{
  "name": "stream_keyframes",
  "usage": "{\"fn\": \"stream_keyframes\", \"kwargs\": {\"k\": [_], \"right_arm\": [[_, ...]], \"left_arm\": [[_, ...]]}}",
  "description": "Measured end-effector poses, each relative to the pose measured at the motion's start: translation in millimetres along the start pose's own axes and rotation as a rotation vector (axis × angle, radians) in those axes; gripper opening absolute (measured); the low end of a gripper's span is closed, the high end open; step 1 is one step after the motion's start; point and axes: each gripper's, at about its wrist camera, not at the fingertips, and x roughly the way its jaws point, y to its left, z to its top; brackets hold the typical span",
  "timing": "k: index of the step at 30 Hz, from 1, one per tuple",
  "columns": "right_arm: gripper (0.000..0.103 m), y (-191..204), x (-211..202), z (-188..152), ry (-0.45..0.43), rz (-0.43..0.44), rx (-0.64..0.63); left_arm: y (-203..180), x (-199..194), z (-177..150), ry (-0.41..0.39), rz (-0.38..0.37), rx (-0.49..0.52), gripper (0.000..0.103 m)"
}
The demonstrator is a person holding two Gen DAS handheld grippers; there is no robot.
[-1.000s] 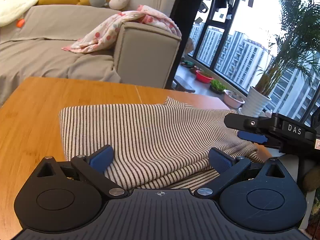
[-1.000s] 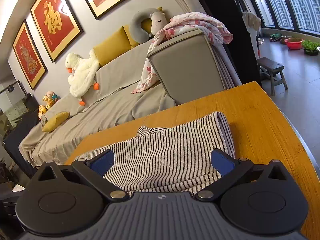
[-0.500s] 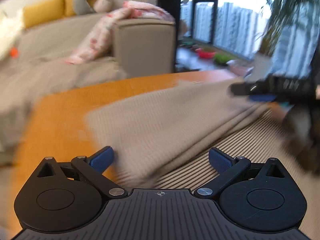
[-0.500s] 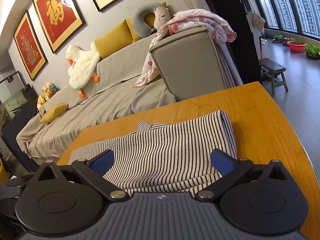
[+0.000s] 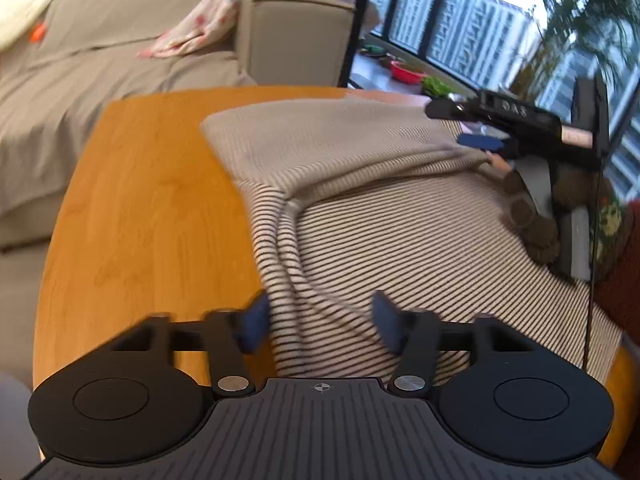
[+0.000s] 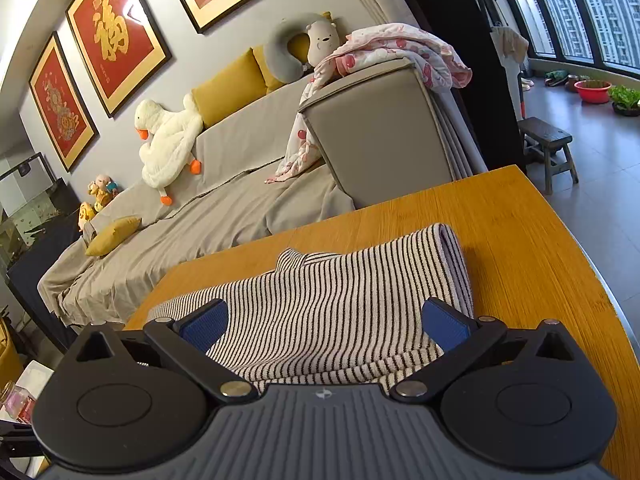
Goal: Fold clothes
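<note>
A wooden table point(image 6: 520, 248) with a rounded edge stands in a living room, close to a grey sofa point(image 6: 248, 200) whose armrest is draped with a pink-patterned blanket point(image 6: 400, 50). On the sofa lie yellow cushions point(image 6: 228, 92), a white plush goose point(image 6: 168, 136) and a grey neck pillow point(image 6: 284, 52), and red-and-gold framed pictures point(image 6: 116, 36) hang on the wall above. To the right, tall windows point(image 5: 460, 36) look out on apartment blocks, with a small wooden stool point(image 6: 548, 148), a red basin point(image 6: 594, 90) and potted greens on the tiled floor. A black-and-cream striped garment point(image 5: 400, 220) lies on the table, partly folded, with a doubled layer and a rolled fold at its far end in the right wrist view. The left gripper point(image 5: 320, 326) is at the garment's near left edge; its jaws are closing and a bunched ridge of the striped fabric sits between the blue pads point(image 5: 384, 324), though motion blur hides whether they already press it. The right gripper point(image 6: 324, 322) stands wide open just above the cloth, which spreads below and beyond its pads without being pinched; in the left wrist view it hovers at the garment's far right side. In the left wrist view the garment's long axis runs from that camera's near edge away toward the windows; in the right wrist view it stretches across from left to right.
</note>
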Motion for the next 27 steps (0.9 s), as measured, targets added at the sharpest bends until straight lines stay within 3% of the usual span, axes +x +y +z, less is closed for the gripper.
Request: {"fn": "stream_keyframes", "kwargs": {"k": [1,7,10,13,17,21,24,27], "right_arm": [[0.103,0.2,-0.2,0.1,-0.001,-0.001,-0.001],[0.103,-0.8,-0.9,0.5,-0.006,0.004,0.004],[0.103,-0.6,-1.1,0.7,-0.006,0.005,0.003],[0.103,-1.1,-0.4,-0.9,-0.005,0.004,0.002],[0.103,6.6,-5.1,7.0,0.005,-0.002,-0.068],[0.075,20.6,-17.7,24.9,0.004,0.005,-0.214],[0.071,22.6,-6.0,35.4,0.09,-0.018,-0.277],[0.069,8.1,19.8,30.6,0.249,-0.09,-0.312]], "left_arm": [[-2.4,-1.5,2.6,-0.005,0.016,0.016,0.015],[-1.1,-1.1,2.7,0.021,0.177,0.095,0.013],[0.2,-3.7,-0.9,0.019,0.198,0.114,0.014],[6.0,-11.6,13.6,-0.03,0.12,0.06,0.018],[19.2,-16.1,44.9,-0.114,-0.03,-0.065,0.037],[25.1,1.4,80.7,-0.188,-0.186,-0.118,0.047],[23.6,42.1,97.3,-0.142,-0.201,-0.142,0.052],[28.1,80.3,98.4,-0.025,-0.133,-0.147,0.049]]}}
